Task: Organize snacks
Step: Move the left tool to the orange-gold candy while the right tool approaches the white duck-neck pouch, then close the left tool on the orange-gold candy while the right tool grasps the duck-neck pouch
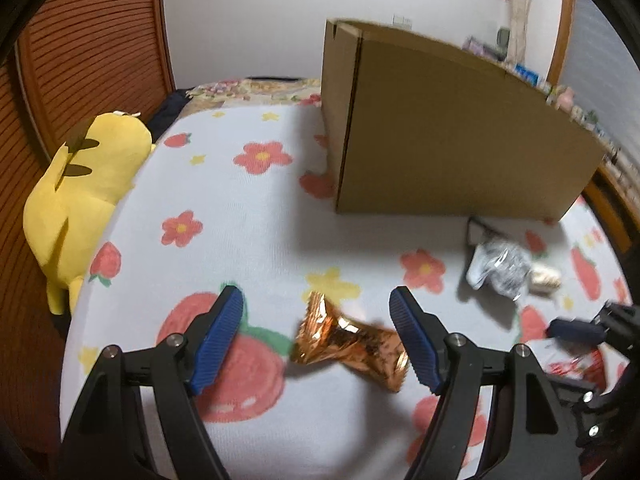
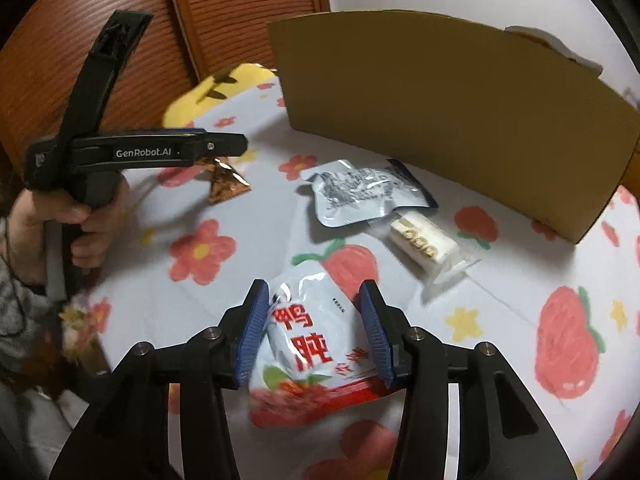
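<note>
Left gripper [image 1: 316,312]: the jaws are wide apart, one on each side of the gold packet [image 1: 352,340]. The packet lies on the blanket between them; its right end is at the right pad or just in front of it, and I cannot tell if they touch.
Right gripper [image 2: 314,308]: the jaws are apart, with the red-white bag [image 2: 312,356] between them. The pads are very near the bag's edges, but a firm hold I cannot confirm.
Box [image 1: 448,128]: a brown carton stands on the blanket [image 1: 248,208], behind all the snacks, with its side wall toward both cameras.
Silver pouch [image 2: 360,192]: it lies flat in front of the box. The clear wrap [image 2: 424,242], with a pale cake inside, is just beside it on the right.
Only in the left view: the yellow plush [image 1: 80,192] is seen in full, at the left edge of the blanket, next to a wooden slatted door [image 1: 92,40]. The red-white bag is almost hidden behind the right gripper's tip at the far right.
Only in the right view: the print of the red-white bag, the left hand [image 2: 80,220] on the handle of its gripper, and the gold packet below that gripper's tip.
</note>
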Demonstrator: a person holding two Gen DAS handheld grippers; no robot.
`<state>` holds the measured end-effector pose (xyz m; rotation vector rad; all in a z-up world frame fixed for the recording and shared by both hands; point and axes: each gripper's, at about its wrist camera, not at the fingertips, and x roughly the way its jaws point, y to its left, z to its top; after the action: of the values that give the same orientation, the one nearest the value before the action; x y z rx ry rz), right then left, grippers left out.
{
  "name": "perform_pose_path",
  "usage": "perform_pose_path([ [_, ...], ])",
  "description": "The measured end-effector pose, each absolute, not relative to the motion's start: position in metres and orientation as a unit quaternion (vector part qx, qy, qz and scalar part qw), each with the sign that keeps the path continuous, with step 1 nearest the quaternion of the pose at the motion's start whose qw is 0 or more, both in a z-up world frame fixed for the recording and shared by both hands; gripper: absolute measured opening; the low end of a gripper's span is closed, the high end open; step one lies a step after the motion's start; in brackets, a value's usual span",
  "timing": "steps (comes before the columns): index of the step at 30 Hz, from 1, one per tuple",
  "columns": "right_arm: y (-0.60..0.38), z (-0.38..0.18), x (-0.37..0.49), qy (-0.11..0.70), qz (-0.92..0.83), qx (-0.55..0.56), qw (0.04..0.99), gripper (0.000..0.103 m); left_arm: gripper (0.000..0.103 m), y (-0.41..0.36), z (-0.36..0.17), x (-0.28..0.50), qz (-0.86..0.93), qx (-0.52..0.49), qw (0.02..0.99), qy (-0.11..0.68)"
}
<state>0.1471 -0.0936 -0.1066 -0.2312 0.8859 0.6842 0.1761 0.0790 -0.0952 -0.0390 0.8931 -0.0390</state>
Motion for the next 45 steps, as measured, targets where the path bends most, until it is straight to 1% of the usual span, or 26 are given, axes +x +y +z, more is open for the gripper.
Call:
perform_pose_path([
  [5, -0.086, -0.106, 0.142, 0.411, 0.309, -0.142, 0.846, 0.046, 0.076, 0.083, -0.099, 0.168, -0.024, -0.012, 0.898, 0.440],
  [14, -0.092, -0.103, 0.143, 0.411, 0.307, -0.127, 0.849, 0.044, 0.076, 0.089, -0.100, 0.152, -0.028, -0.015, 0.895, 0.444],
  [18, -0.102, -0.090, 0.144, 0.402, 0.316, -0.103, 0.853, 0.044, 0.075, 0.090, -0.101, 0.147, -0.031, -0.006, 0.896, 0.444],
  [20, -0.107, -0.082, 0.143, 0.397, 0.326, -0.097, 0.852, 0.045, 0.066, 0.091, -0.100, 0.146, -0.035, -0.003, 0.897, 0.441],
  [22, -0.110, -0.074, 0.141, 0.396, 0.337, -0.099, 0.848, 0.051, 0.054, 0.092, -0.099, 0.147, -0.037, -0.004, 0.897, 0.440],
  [23, -0.111, -0.072, 0.140, 0.397, 0.342, -0.101, 0.846, 0.051, 0.051, 0.092, -0.098, 0.147, -0.040, -0.004, 0.897, 0.440],
  [24, -0.111, -0.071, 0.139, 0.399, 0.347, -0.104, 0.843, 0.052, 0.044, 0.091, -0.098, 0.148, -0.042, -0.004, 0.897, 0.439],
  [25, -0.112, -0.070, 0.137, 0.401, 0.350, -0.106, 0.840, 0.052, 0.035, 0.090, -0.097, 0.148, -0.045, -0.002, 0.898, 0.438],
  [26, -0.113, -0.070, 0.137, 0.403, 0.352, -0.108, 0.838, 0.052, 0.031, 0.089, -0.097, 0.149, -0.049, -0.001, 0.898, 0.438],
  [27, -0.113, -0.071, 0.135, 0.406, 0.354, -0.113, 0.835, 0.053, 0.030, 0.088, -0.097, 0.149, -0.051, 0.000, 0.898, 0.438],
  [28, -0.112, -0.072, 0.134, 0.408, 0.355, -0.120, 0.832, 0.053, 0.026, 0.086, -0.097, 0.149, -0.053, 0.000, 0.898, 0.437],
  [31, -0.109, -0.079, 0.131, 0.419, 0.355, -0.141, 0.824, 0.054, 0.021, 0.084, -0.097, 0.148, -0.059, -0.001, 0.899, 0.434],
  [36, -0.100, -0.091, 0.131, 0.436, 0.356, -0.173, 0.808, 0.054, 0.021, 0.083, -0.097, 0.146, -0.069, -0.002, 0.898, 0.434],
  [38, -0.099, -0.094, 0.128, 0.440, 0.358, -0.188, 0.802, 0.056, 0.021, 0.084, -0.097, 0.146, -0.071, -0.003, 0.898, 0.434],
  [39, -0.098, -0.095, 0.128, 0.442, 0.356, -0.196, 0.800, 0.058, 0.021, 0.084, -0.097, 0.146, -0.072, -0.004, 0.898, 0.433],
  [45, -0.092, -0.102, 0.131, 0.451, 0.348, -0.224, 0.791, 0.060, 0.020, 0.085, -0.098, 0.147, -0.077, -0.012, 0.899, 0.431],
])
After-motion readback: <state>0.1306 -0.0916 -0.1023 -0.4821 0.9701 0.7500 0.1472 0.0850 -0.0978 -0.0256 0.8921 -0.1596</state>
